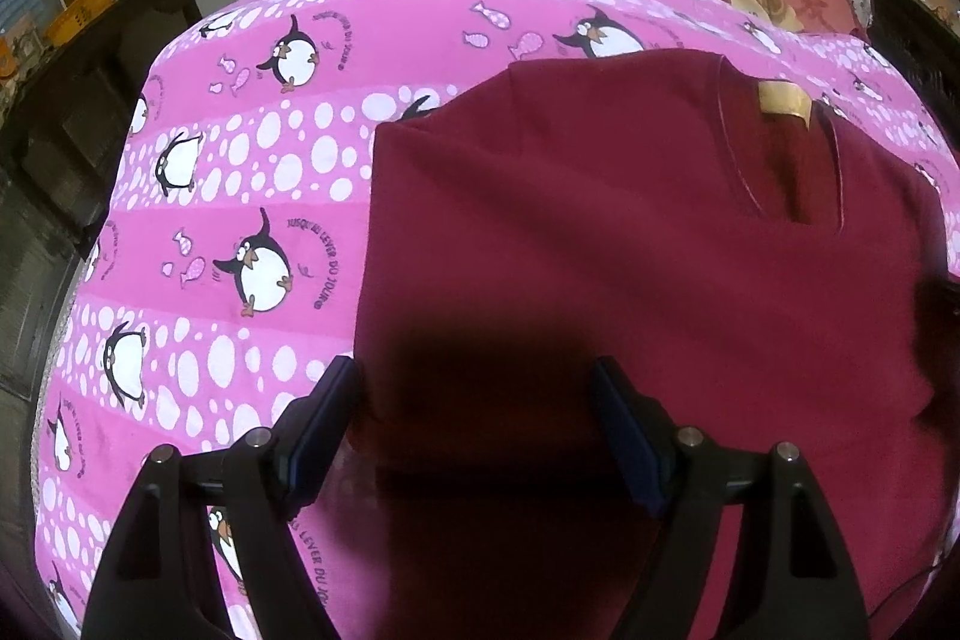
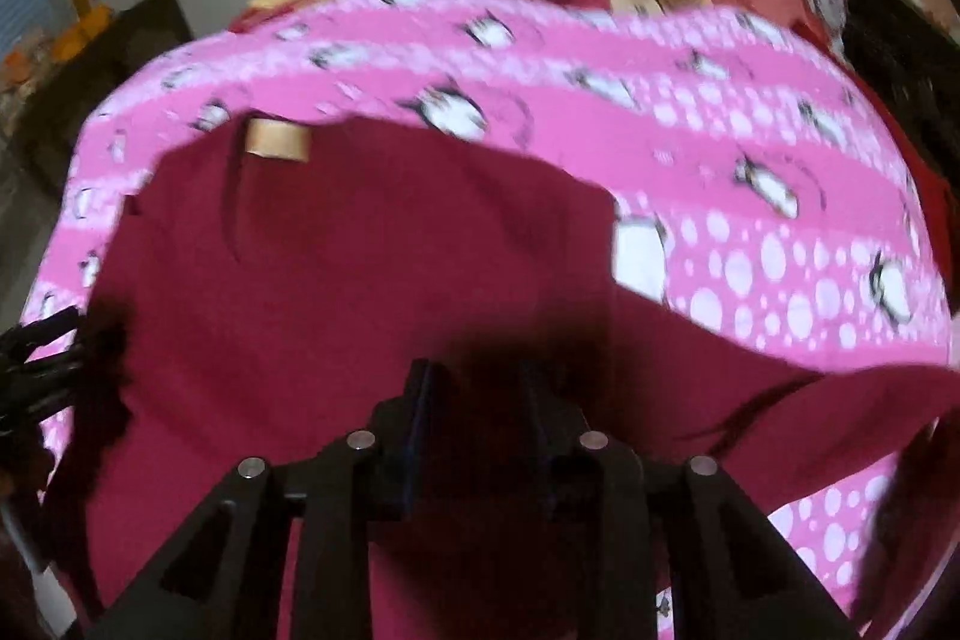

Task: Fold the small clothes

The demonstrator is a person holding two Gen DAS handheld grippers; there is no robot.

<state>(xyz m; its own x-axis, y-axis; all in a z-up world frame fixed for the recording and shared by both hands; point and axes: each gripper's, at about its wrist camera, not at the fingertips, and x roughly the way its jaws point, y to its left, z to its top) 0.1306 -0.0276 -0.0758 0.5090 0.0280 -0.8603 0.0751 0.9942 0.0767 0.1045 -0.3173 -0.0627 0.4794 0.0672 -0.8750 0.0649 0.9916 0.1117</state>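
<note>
Maroon knit shirt (image 1: 600, 232) flat on penguin-print sheet (image 1: 240, 160); left claw (image 1: 474, 400) spread, right claw (image 2: 480, 388) pinching shirt.

the right tongs (image 2: 480, 400) hang over a dark red cotton shirt (image 2: 372, 268), their jaws narrow with shirt fabric in the shadow between them. the shirt lies on a pink penguin-print bedsheet (image 2: 750, 196), its pale gold neck label (image 2: 277, 139) upper left. the picture is blurred.
</note>
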